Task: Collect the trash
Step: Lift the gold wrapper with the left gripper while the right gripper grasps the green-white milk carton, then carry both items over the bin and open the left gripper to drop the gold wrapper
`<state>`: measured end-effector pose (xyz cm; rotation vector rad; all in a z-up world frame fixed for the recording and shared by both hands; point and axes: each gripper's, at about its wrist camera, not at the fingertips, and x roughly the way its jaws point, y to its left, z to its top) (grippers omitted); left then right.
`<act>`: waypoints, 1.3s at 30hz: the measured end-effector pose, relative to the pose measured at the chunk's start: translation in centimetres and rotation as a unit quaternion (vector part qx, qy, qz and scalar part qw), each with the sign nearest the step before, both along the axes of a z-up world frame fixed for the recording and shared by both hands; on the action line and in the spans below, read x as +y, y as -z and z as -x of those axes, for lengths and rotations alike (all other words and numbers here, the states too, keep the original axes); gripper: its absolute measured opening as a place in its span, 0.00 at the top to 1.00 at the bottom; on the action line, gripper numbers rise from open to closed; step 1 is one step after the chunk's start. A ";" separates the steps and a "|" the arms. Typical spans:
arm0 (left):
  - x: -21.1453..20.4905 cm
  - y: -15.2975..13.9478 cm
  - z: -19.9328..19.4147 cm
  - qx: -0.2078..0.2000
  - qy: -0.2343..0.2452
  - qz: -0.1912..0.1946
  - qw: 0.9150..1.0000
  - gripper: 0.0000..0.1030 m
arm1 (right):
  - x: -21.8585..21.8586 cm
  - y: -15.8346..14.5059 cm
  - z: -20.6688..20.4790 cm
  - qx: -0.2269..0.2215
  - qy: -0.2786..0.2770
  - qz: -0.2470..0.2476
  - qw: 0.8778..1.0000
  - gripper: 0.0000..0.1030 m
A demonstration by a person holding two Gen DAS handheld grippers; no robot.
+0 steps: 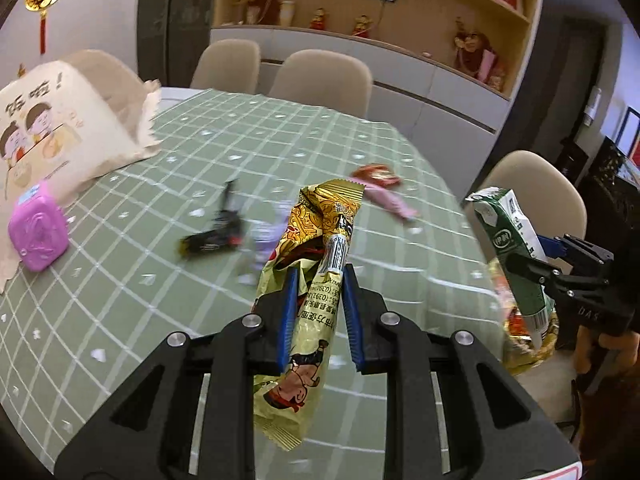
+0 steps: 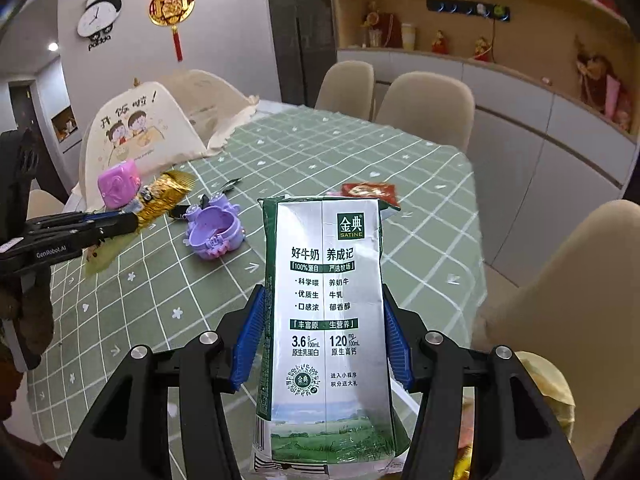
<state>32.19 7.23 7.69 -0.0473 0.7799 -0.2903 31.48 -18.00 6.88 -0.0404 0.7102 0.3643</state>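
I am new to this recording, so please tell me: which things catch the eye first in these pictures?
The right gripper is shut on a green and silver milk carton, upright in the middle of the right wrist view. The left gripper is shut on a crumpled golden snack wrapper. Behind them, on the green checked tablecloth, lie a purple toy and a red wrapper.

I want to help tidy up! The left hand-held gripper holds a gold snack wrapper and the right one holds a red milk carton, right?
Almost. The milk carton is green and silver, not red; the right wrist view shows it clamped in the right hand-held gripper. The rest is right: the left hand-held gripper holds the gold snack wrapper.
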 end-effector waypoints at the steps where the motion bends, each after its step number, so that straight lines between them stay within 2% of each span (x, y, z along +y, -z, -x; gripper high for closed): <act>1: -1.2 0.0 0.3 -0.001 0.005 -0.001 1.000 0.79 | -0.7 -0.1 0.5 -0.005 0.004 0.001 1.000 0.50; 11: -13.6 1.8 2.4 0.010 0.083 0.011 0.996 0.79 | -9.6 1.5 4.9 -0.013 0.074 0.004 0.997 0.50; 21: -24.1 4.8 2.7 0.048 0.156 0.042 0.986 0.79 | -18.1 4.6 6.9 0.005 0.158 0.001 0.987 0.50; 31: -31.2 8.7 0.3 0.090 0.184 0.067 0.977 0.79 | -23.3 6.9 7.4 0.021 0.195 0.001 0.981 0.50; 35: -32.7 10.6 -1.3 0.121 0.177 0.085 0.973 0.79 | -25.1 7.7 7.5 0.029 0.205 -0.004 0.978 0.50; 39: -33.9 11.4 -2.0 0.128 0.180 0.090 0.971 0.79 | -26.3 8.3 7.4 0.033 0.210 -0.012 0.977 0.50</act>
